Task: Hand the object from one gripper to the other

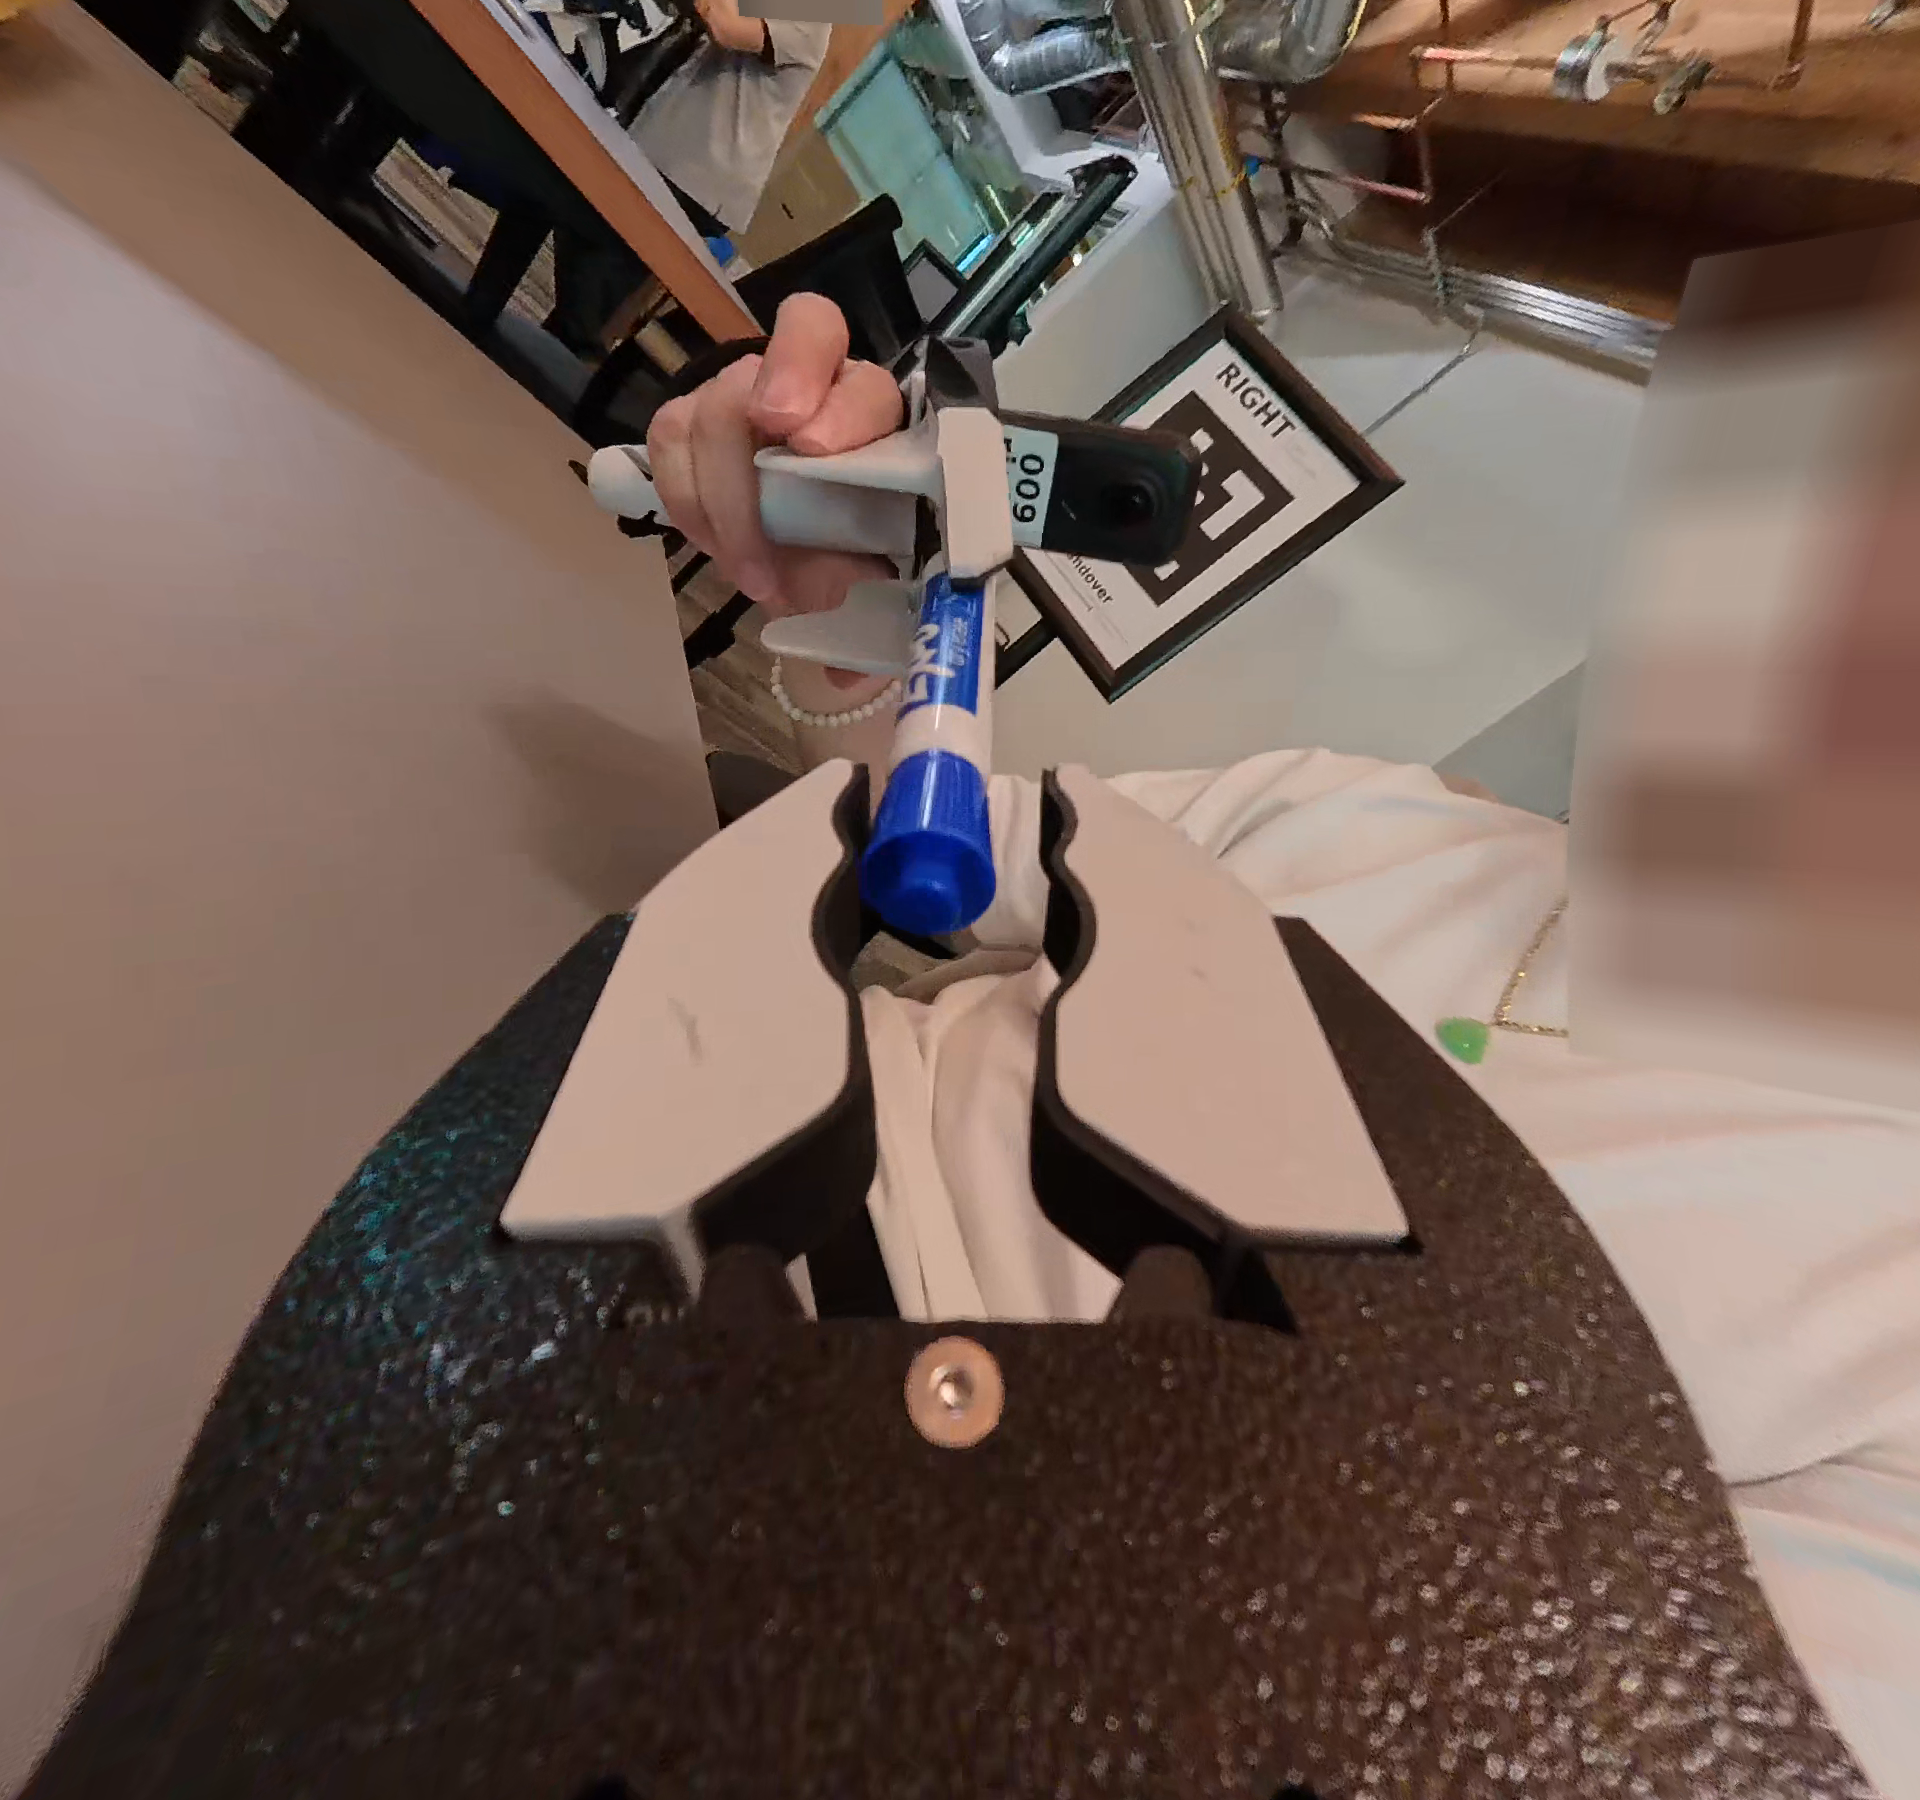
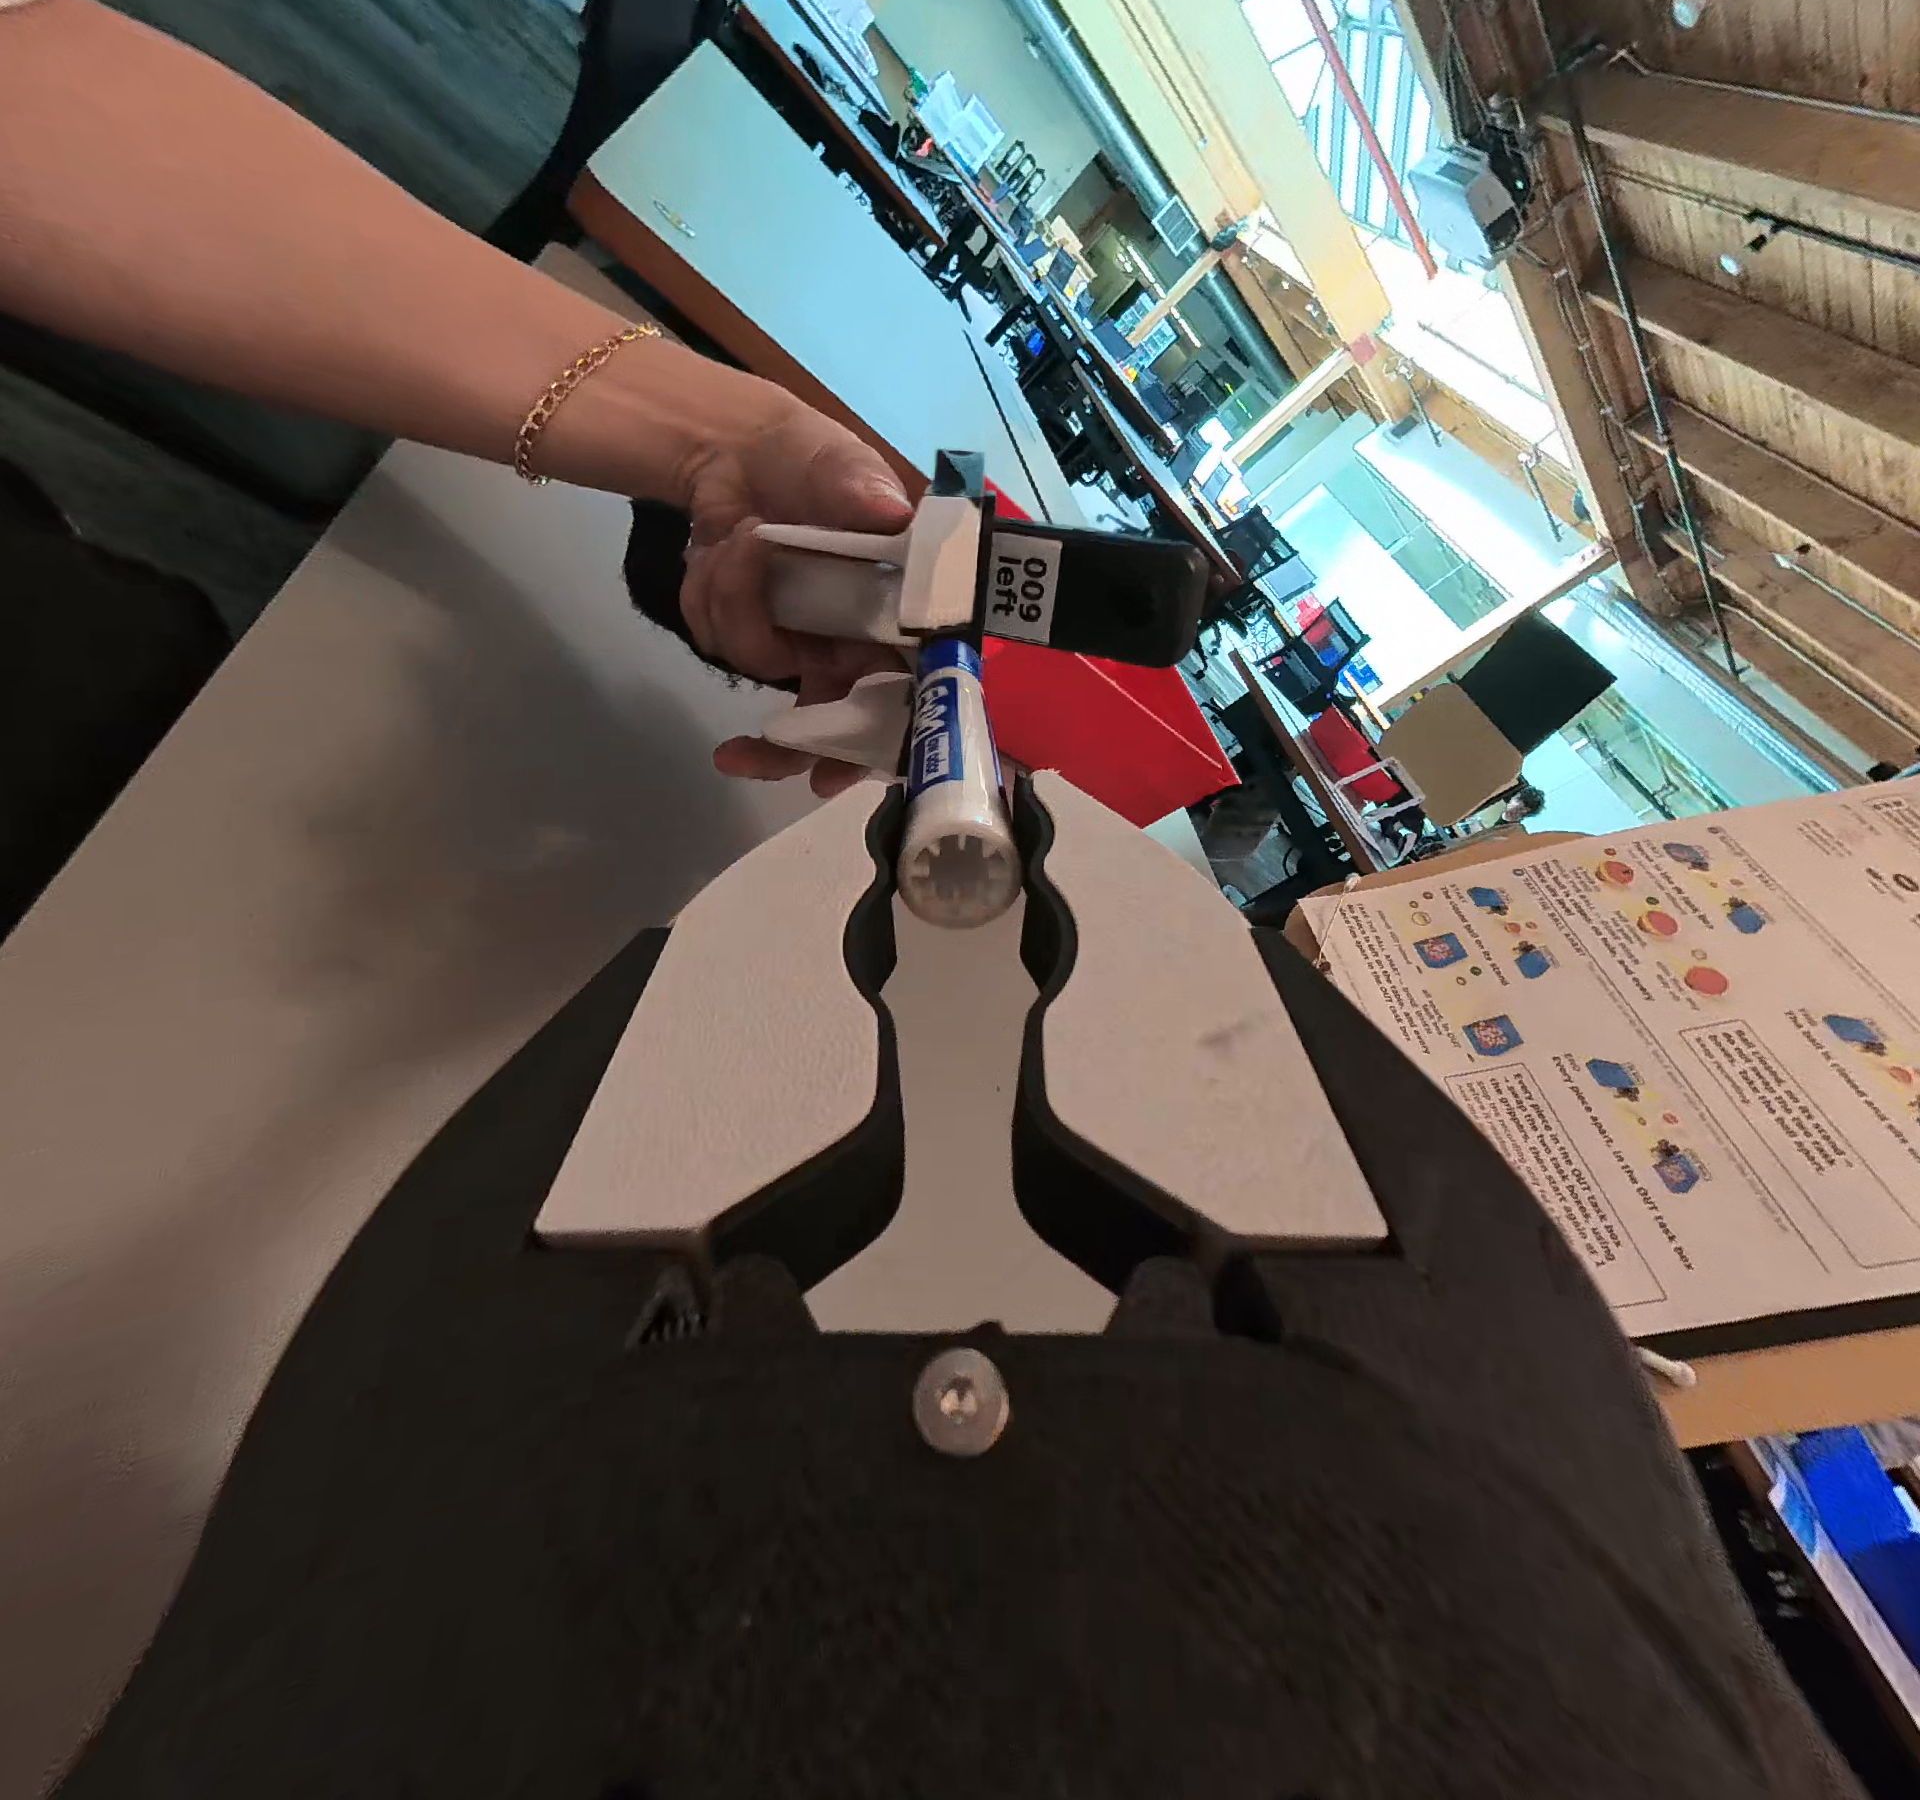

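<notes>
Marker [image 1: 940,742] bridged between two pairs of tongs, above the counter [image 2: 260,815].
Right tongs [image 2: 954,851] pinch the white butt end firmly, fingers closed against the barrel. Left tongs [image 1: 951,851] stand partly open around the blue cap, which rests against the left finger [image 1: 727,1023] with a clear gap on the other side. A hand [image 1: 748,462] grips the far tool; a sheet of paper [image 2: 1662,1054] lies nearby.

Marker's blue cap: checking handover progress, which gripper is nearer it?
Left. The blue cap sits between the fingers of the left gripper; the right gripper holds the marker at its far end.
</notes>
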### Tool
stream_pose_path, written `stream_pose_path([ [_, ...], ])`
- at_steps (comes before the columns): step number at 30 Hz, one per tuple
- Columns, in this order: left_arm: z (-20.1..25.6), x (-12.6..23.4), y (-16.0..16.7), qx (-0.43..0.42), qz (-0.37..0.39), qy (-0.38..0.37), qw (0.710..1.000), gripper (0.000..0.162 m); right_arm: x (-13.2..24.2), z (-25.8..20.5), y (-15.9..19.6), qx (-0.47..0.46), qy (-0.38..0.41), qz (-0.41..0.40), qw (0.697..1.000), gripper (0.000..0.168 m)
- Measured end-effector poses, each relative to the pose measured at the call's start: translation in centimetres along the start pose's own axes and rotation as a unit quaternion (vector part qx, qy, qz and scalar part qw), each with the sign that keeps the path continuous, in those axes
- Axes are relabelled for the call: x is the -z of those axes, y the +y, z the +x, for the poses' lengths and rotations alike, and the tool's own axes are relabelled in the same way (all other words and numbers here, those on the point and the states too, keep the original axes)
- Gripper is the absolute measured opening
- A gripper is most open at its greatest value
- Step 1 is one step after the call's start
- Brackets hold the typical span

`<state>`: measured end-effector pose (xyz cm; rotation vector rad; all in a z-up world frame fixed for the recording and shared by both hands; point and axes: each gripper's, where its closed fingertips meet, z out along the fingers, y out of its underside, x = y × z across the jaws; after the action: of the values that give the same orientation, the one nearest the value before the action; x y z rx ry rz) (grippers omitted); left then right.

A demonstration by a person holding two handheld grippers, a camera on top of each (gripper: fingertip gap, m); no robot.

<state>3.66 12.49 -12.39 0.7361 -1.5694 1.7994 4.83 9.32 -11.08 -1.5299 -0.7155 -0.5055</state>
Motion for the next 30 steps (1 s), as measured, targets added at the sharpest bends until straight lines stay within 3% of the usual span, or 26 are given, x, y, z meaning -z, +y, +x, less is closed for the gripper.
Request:
stream_pose_path([
  [5, -1.1, 0.3, -0.1, 0.018, 0.010, -0.016, 1.000, 0.020, -0.2, -0.4, 0.9, 0.025, -0.005, -0.026, 0.999, 0.020],
  [10, -1.7, 0.6, -0.6, -0.040, 0.015, -0.064, 0.997, 0.018, -0.4, 0.1, 2.7, -0.020, 0.016, -0.060, 0.998, 0.020],
  [11, -1.9, 0.8, -0.9, -0.060, 0.018, -0.078, 0.995, 0.018, -0.4, 0.4, 2.8, -0.057, 0.024, -0.056, 0.997, 0.022],
  [14, -2.1, 1.8, -2.4, -0.159, 0.053, -0.128, 0.978, 0.018, -0.1, 2.1, 1.9, -0.231, 0.033, 0.009, 0.972, 0.054],
  [16, -1.9, 2.8, -3.6, -0.255, 0.074, -0.180, 0.947, 0.018, 0.3, 3.4, 1.5, -0.359, 0.035, 0.054, 0.931, 0.069],
  [18, -1.0, 3.3, -4.2, -0.390, 0.079, -0.215, 0.892, 0.018, 0.4, 4.1, 1.9, -0.480, 0.026, 0.074, 0.874, 0.071],
  [21, 0.4, 3.2, -4.5, -0.526, 0.073, -0.238, 0.813, 0.018, -0.1, 3.7, 3.9, -0.661, 0.000, 0.059, 0.748, 0.071],
  [24, 0.1, 2.7, -4.0, -0.611, 0.037, -0.262, 0.746, 0.018, -0.1, 3.5, 3.4, -0.732, -0.058, 0.121, 0.668, 0.059],
  [26, -0.7, 2.5, -3.5, -0.649, -0.001, -0.281, 0.707, 0.018, -0.1, 3.5, 3.6, -0.744, -0.066, 0.131, 0.652, 0.057],
  [30, -0.9, 1.3, -2.7, -0.684, -0.037, -0.273, 0.675, 0.018, -0.4, 2.5, 3.6, -0.739, -0.086, 0.108, 0.659, 0.052],
])
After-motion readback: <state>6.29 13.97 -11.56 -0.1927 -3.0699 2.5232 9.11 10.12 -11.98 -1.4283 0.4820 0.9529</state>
